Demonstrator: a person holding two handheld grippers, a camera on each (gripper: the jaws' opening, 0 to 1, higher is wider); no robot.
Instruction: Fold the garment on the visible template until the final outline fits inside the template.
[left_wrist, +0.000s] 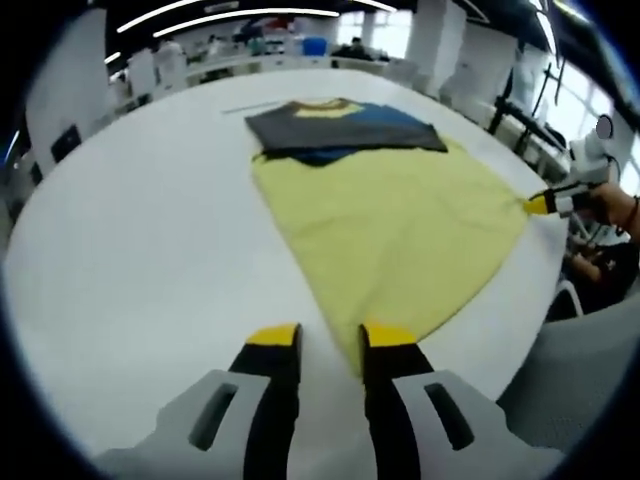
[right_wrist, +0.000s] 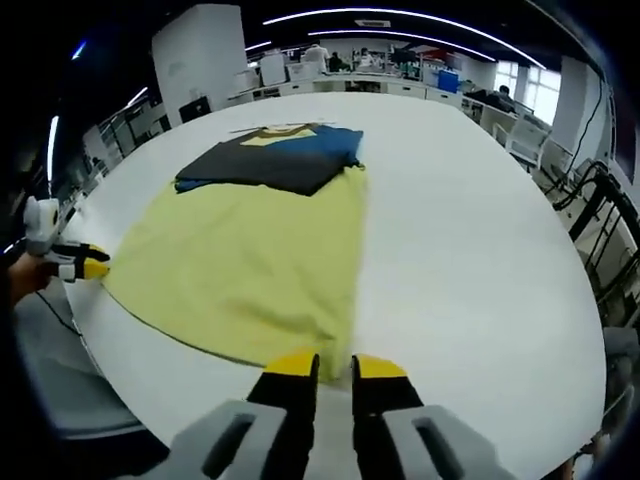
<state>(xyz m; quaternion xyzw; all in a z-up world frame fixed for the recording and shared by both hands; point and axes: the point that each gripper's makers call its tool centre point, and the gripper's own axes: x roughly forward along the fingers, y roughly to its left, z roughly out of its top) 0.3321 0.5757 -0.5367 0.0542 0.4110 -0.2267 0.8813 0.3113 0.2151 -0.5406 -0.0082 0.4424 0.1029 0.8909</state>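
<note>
A: In the left gripper view, nearest the camera is the left gripper (left_wrist: 330, 338), its yellow-tipped jaws a little apart. The inner jaw sits at the near corner of the yellow garment (left_wrist: 390, 215), but whether cloth is pinched between them cannot be told.

B: And the garment itself?

A: It lies spread flat on the white desk (left_wrist: 130, 240), probably pulled taut from two corners so it can be folded cleanly. Its far end is tucked under a dark grey and blue panel (left_wrist: 345, 130), likely the template. The right gripper (left_wrist: 545, 203) meets the opposite corner.

B: The right gripper view?

A: Closest is the right gripper (right_wrist: 335, 368), jaws narrowly parted at the hem of the garment (right_wrist: 250, 265); its hold is likewise unclear. Off at the desk (right_wrist: 470, 230) edge, the left gripper (right_wrist: 85, 266) touches the other corner, and the template (right_wrist: 275, 155) lies beyond.
</note>
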